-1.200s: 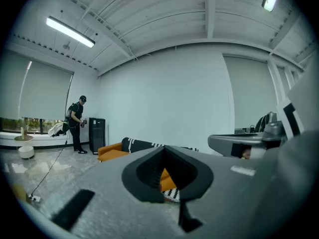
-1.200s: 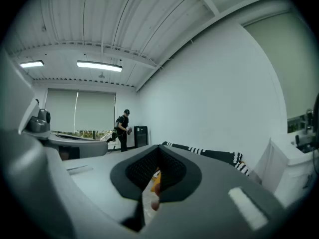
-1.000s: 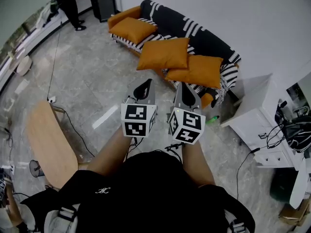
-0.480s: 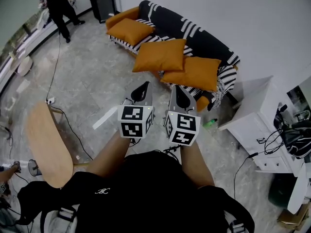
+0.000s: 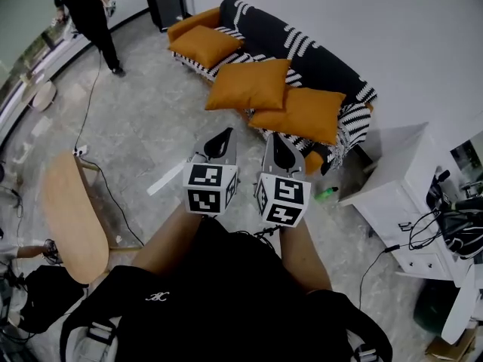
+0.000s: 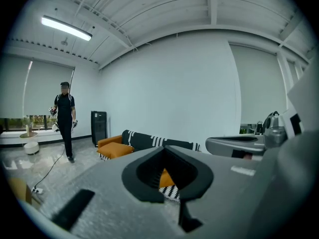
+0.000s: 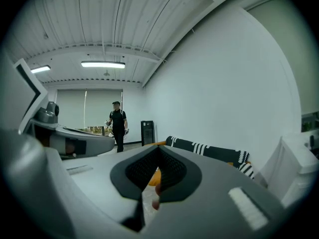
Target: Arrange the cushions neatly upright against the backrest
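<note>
Left gripper (image 5: 224, 134), right gripper (image 5: 284, 142) short of cushions (image 5: 253, 86)

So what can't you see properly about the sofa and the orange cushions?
- Head view: orange lump at the sofa's near end, armrest or cushion, partly covered by the right hand-held gripper.
- Both gripper views: the two piled cushions, only an orange sliver past the shut jaws.
- Head view: green thing on the floor, too small to name.

A person in black (image 5: 84, 12) stands beyond a wooden table (image 5: 72, 217), opposite a white cabinet (image 5: 400, 191).
</note>
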